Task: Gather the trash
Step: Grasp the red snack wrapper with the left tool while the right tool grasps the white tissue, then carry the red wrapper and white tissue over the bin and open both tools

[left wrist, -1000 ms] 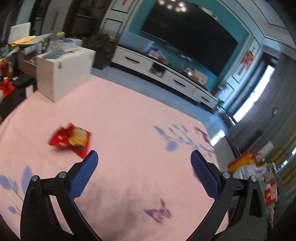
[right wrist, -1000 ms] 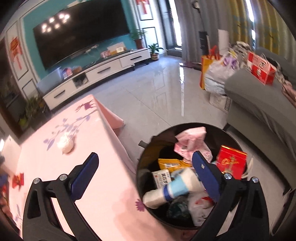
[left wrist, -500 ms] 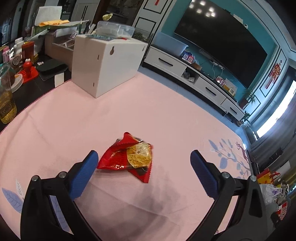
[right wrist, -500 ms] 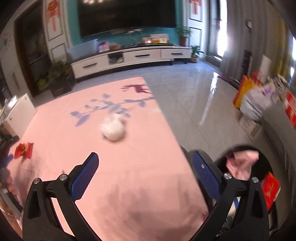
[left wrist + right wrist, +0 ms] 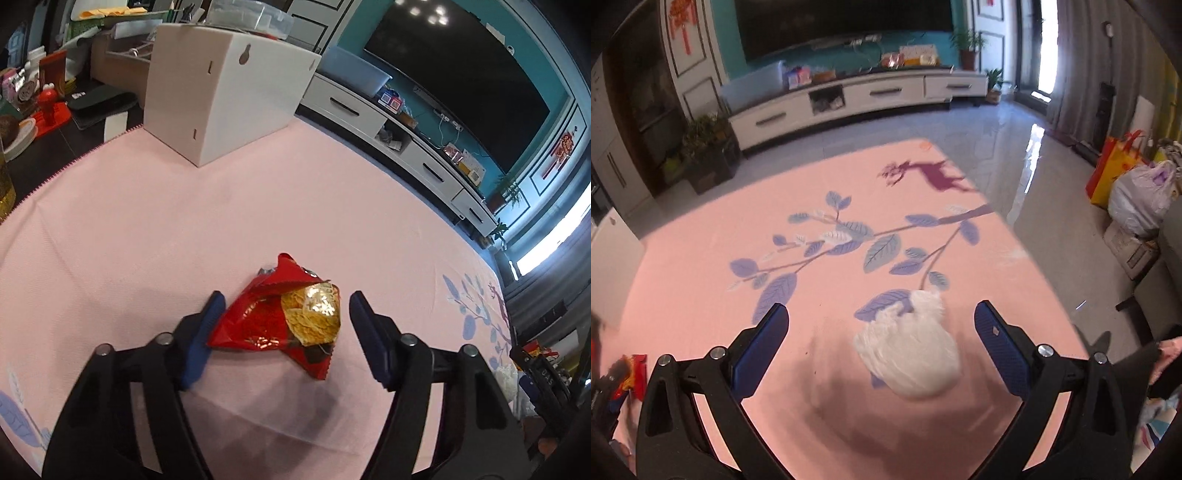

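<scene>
While the left gripper (image 5: pixel 282 310) was closing around the red snack bag (image 5: pixel 284 321) near the white box (image 5: pixel 225 92), the right gripper (image 5: pixel 881 317) stood wide around the white tissue ball (image 5: pixel 910 354) on the pink tabletop (image 5: pixel 701 258).

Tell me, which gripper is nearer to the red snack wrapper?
Left. The left gripper straddles the red snack wrapper, jaws just closing. The right gripper is over the white tissue wad, across the cloth.

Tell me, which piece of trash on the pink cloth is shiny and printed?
The red snack wrapper, crinkled foil with a chip picture, lying between the left gripper pads. The other piece, a crumpled white tissue, is plain and matte.
</scene>
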`<state>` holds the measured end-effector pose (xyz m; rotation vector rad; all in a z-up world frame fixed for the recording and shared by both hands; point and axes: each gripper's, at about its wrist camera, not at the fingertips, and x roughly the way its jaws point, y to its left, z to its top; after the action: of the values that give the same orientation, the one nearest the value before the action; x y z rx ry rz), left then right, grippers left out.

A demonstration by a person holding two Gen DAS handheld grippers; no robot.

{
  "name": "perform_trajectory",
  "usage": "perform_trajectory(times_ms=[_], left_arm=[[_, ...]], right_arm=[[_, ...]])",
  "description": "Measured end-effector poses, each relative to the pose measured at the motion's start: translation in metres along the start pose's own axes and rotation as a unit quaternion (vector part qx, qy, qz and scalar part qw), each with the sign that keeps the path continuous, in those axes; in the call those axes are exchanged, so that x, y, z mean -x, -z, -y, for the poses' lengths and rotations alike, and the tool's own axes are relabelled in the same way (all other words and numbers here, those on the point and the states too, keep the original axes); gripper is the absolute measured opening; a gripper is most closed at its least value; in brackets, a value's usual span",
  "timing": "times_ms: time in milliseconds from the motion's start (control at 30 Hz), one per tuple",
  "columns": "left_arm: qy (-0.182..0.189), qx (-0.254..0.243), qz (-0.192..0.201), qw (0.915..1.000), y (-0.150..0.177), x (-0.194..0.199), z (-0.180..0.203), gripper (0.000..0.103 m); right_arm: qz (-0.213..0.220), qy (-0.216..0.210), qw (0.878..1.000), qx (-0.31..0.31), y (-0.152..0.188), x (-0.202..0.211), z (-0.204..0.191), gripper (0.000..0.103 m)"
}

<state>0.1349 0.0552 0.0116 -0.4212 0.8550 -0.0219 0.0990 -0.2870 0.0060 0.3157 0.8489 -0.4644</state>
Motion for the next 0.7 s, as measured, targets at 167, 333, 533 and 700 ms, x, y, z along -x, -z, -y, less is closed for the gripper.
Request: perform_trajectory(times_ms=[167,333,533,700], left_arm=[[-0.003,0.006,-0.006,1.0,0.003,-0.001,-0.003,0.022],[0.014,0.012,-0.009,0.9998,0.006,0.0,-0.003,0.018],[0.037,0.016,-0.002,0.9992,0.006,0.006,0.002,0.015],[0.056,0.012,0.009,0.9983,0.007,0.017,0.012,0.014]], right_arm=[[-0.015,-0.018,1.0,-0.006,0.005,-0.008,0.003,0.075],[-0.007,0.021,0.999,0.029,0.012,-0.009,-0.005,0.04],[0.001,0.025,1.0,0.012,0.009,-0.006,0.003,0.013],[0.013,0.011,1.0,0.0,0.004,0.01,0.008,0.01]])
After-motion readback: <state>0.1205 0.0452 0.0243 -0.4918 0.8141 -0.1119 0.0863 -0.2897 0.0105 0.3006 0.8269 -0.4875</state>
